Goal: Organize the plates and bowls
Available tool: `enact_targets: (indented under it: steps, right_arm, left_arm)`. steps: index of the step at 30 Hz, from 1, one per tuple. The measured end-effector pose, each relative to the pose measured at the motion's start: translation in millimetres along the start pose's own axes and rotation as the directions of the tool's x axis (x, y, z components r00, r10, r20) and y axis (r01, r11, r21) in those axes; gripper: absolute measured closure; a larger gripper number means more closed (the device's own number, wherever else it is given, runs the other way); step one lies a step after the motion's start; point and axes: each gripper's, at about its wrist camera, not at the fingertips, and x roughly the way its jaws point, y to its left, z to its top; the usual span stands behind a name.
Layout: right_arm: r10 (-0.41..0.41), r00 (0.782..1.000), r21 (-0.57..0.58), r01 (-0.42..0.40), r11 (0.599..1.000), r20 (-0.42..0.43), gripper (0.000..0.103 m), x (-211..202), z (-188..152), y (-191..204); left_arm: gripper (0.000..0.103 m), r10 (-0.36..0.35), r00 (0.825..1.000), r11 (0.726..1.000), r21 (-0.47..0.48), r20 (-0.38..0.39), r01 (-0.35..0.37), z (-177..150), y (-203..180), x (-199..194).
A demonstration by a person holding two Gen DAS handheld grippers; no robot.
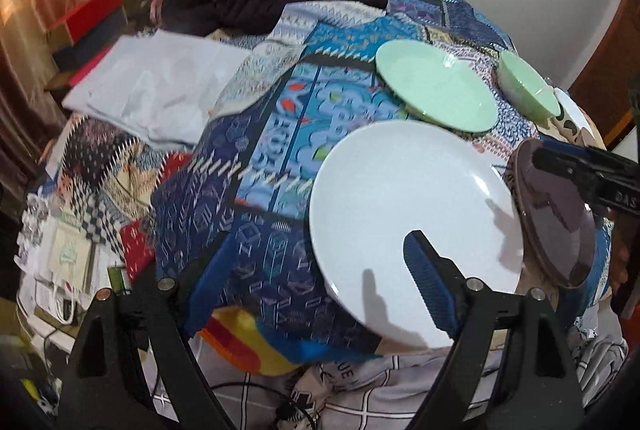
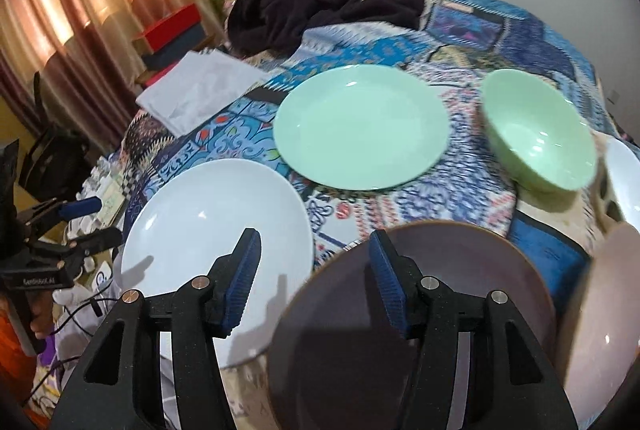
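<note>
The white plate (image 2: 216, 254) is lying at the near edge of the patchwork-covered bed (image 2: 472, 190), with the mauve plate (image 2: 472, 294) just beside it on the right, its rim appearing to overlap the white one's edge in the left wrist view. Beyond them, the green plate (image 2: 360, 126) is resting flat on the blue patterned cover, and the green bowl (image 2: 540, 134) is sitting to its right, apart from it. The right tongs (image 2: 316, 270) are hovering with their jaws wide, one blue pad over the white plate and the other over the mauve plate, gripping nothing. The left tongs (image 1: 316, 270) are also standing wide, the right-hand pad reaching over the white plate's near part while the other hangs over the quilt, and nothing is lying between them. Farther back, a folded white cloth (image 2: 200, 90) is lying beside a heap of dark clothing (image 2: 320, 10), with orange curtains (image 2: 72, 10) hanging at the left.
</note>
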Motion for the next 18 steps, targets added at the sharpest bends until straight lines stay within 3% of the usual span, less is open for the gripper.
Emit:
enact_targets:
  steps: [6,10,13,18]
  right_arm:
    - [0.024,0.998,-0.038,-0.027,0.999,-0.065,0.052,24,8,4]
    - [0.030,0.994,-0.076,-0.038,0.996,-0.103,0.064,36,12,8]
    - [0.036,0.990,-0.086,-0.048,0.995,-0.133,0.072,44,14,9]
    - [0.043,0.984,-0.086,-0.058,0.995,-0.172,0.075,55,14,9]
  left_arm:
    - [0.039,-0.051,0.998,0.999,-0.016,-0.049,0.050,-12,2,7]
    - [0.052,-0.091,0.991,0.996,-0.034,-0.094,0.088,-18,1,16]
    - [0.057,-0.118,0.985,0.992,-0.048,-0.129,0.113,-23,0,23]
    - [0.060,-0.160,0.976,0.986,-0.064,-0.151,0.152,-28,-2,27]
